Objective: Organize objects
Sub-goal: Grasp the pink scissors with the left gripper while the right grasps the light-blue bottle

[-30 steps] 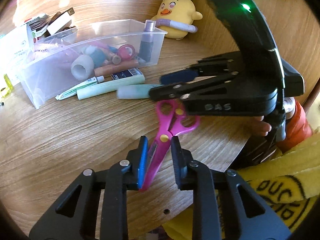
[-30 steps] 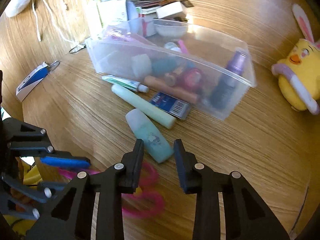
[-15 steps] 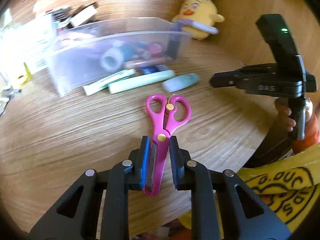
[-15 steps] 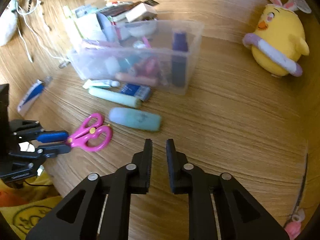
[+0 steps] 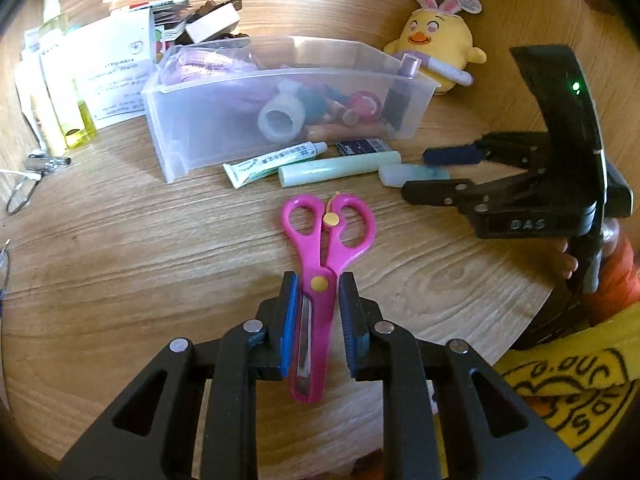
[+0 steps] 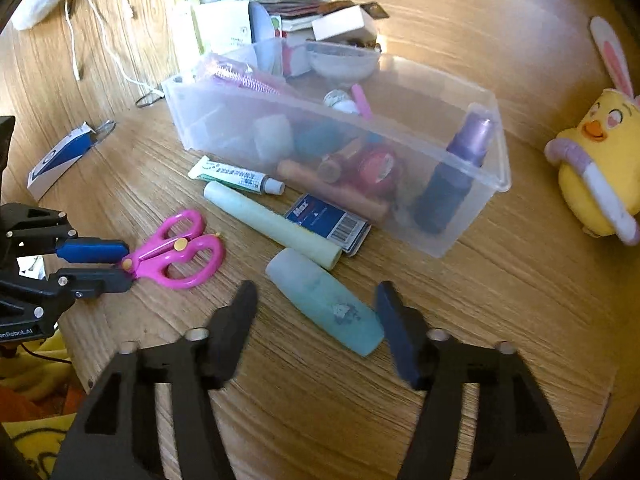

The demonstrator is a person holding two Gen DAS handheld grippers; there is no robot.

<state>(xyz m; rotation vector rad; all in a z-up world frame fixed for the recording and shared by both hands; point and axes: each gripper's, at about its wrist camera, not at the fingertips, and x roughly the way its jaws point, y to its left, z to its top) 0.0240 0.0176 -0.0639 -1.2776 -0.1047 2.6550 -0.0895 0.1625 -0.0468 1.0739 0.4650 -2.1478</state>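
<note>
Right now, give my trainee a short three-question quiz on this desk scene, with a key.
1. True or false: the left gripper is shut on the pink scissors.
2. What lies nearest ahead of the right gripper: (a) the blue-green bottle, (b) the yellow plush chick, (c) the white tube?
3. Fill in: the dark spray bottle stands inside the clear ____.

Key
1. True; its fingers clamp the blades, handles pointing away.
2. (a); the right fingers are opening, with nothing pressed between them.
3. bin
</note>
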